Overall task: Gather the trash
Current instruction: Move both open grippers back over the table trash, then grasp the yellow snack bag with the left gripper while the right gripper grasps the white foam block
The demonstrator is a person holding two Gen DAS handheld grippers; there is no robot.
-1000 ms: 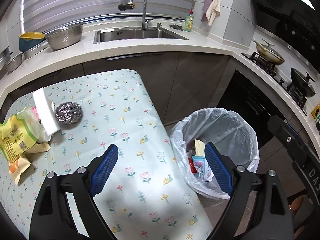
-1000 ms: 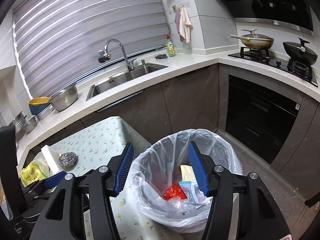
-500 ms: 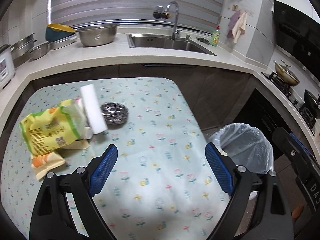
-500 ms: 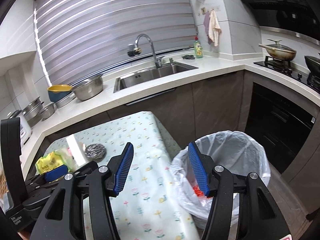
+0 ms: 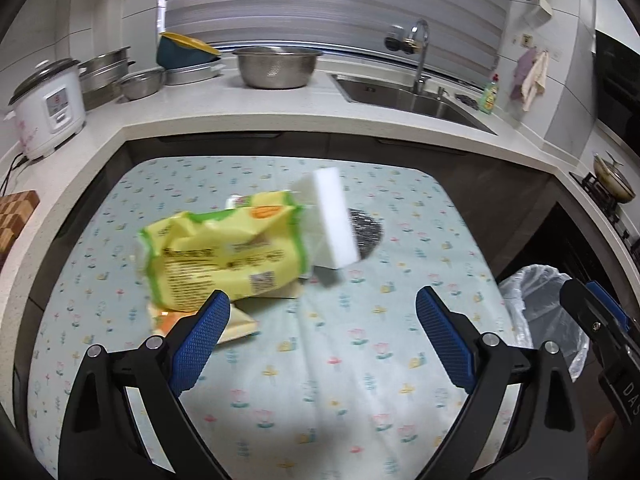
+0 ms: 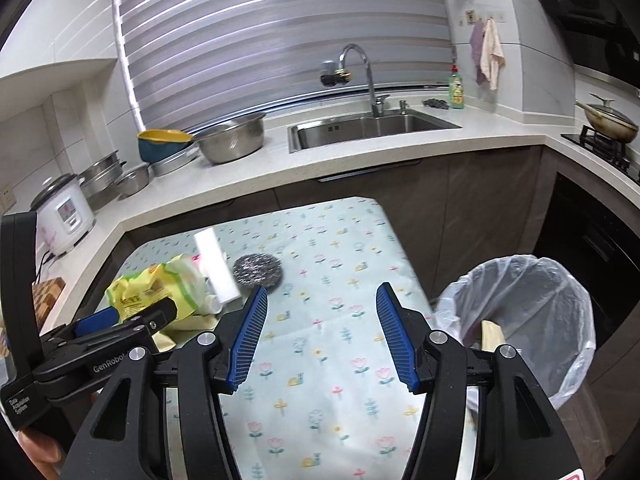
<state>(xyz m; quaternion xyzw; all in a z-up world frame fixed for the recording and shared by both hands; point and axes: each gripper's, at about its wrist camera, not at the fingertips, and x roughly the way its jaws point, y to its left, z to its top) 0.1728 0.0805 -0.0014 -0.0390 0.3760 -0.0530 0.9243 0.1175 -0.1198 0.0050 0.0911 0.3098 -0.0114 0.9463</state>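
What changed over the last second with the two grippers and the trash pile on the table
Both grippers swung away from the trash bin toward the table. The left gripper now faces the yellow bag with its jaws open; the right gripper is over the tablecloth, jaws open. Nothing was gripped or released. The bag, white sponge and steel scrubber stayed put.

Even, bright daylight comes through the pale slatted window blind (image 6: 280, 32), which glares along its left edge in the right wrist view. Beyond the left claw's fingers, the yellow-green plastic snack bag (image 5: 224, 248) and upright white foam block (image 5: 334, 224) are smeared by motion blur. Both views bow strongly at their dark, vignetted corners. Soft shadows lie on the flower-printed tablecloth (image 5: 320, 360) beneath the fingers.
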